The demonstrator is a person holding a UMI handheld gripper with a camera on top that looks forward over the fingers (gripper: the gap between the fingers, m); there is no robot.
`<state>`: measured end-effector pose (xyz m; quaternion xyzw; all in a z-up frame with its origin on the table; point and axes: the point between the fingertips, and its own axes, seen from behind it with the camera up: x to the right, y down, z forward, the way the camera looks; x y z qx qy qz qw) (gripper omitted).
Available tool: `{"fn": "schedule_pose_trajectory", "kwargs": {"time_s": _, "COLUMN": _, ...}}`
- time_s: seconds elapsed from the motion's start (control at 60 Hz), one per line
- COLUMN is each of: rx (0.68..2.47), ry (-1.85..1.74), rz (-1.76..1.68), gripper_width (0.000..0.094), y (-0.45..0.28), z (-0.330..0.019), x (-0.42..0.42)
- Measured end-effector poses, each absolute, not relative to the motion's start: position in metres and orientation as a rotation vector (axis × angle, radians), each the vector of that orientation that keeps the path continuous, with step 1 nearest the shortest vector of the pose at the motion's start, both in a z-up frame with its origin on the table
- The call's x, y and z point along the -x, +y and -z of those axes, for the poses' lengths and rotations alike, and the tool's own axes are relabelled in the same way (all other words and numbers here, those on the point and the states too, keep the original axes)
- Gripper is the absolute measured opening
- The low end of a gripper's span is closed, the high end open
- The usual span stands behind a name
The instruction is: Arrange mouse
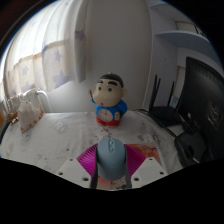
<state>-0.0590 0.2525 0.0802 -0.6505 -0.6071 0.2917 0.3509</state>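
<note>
A grey-blue computer mouse (111, 158) sits between my gripper's (111, 170) two fingers, its nose pointing away from me. Both fingers with their magenta pads (87, 161) press against its sides, so the gripper is shut on it. The mouse appears held just above a white, patterned tabletop (60, 140). The rear of the mouse is hidden low between the fingers.
A cartoon boy figurine (110, 101) in a red shirt stands just beyond the mouse. A dark monitor (203, 95) and cables stand to the right. A cloth item (28, 108) lies at the far left. A curtained window is behind.
</note>
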Motion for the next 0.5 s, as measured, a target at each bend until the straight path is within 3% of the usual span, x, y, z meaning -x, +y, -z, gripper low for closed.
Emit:
{"fn": "schedule_pose_trajectory", "kwargs": {"time_s": 0.15, "rx": 1.722, "ry": -1.637, "rz": -0.694, "gripper_width": 0.0395, "y": 0.299, "z": -0.005, "x": 0.052}}
{"fn": "schedule_pose_trajectory", "kwargs": {"time_s": 0.233, "rx": 1.731, "ry": -1.662, "rz": -0.718, "gripper_width": 0.0434, "y": 0.3, "z": 0.014, "x": 0.049}}
{"fn": "schedule_pose_trajectory", "kwargs": {"time_s": 0.333, "rx": 1.74, "ry": -1.668, "rz": -0.723, "gripper_width": 0.0572, "y": 0.302, "z": 0.014, "x": 0.046}}
{"fn": "schedule_pose_trajectory", "kwargs": {"time_s": 0.4, "rx": 1.753, "ry": -1.661, "rz": -0.689, "gripper_width": 0.087, "y": 0.308, "z": 0.005, "x": 0.041}}
{"fn": "schedule_pose_trajectory", "kwargs": {"time_s": 0.433, "rx": 1.763, "ry": -1.644, "rz": -0.678, "gripper_width": 0.0826, "y": 0.31, "z": -0.004, "x": 0.037}}
{"fn": "schedule_pose_trajectory", "kwargs": {"time_s": 0.5, "rx": 1.788, "ry": -1.632, "rz": -0.665, "gripper_width": 0.0857, "y": 0.31, "z": -0.027, "x": 0.02}}
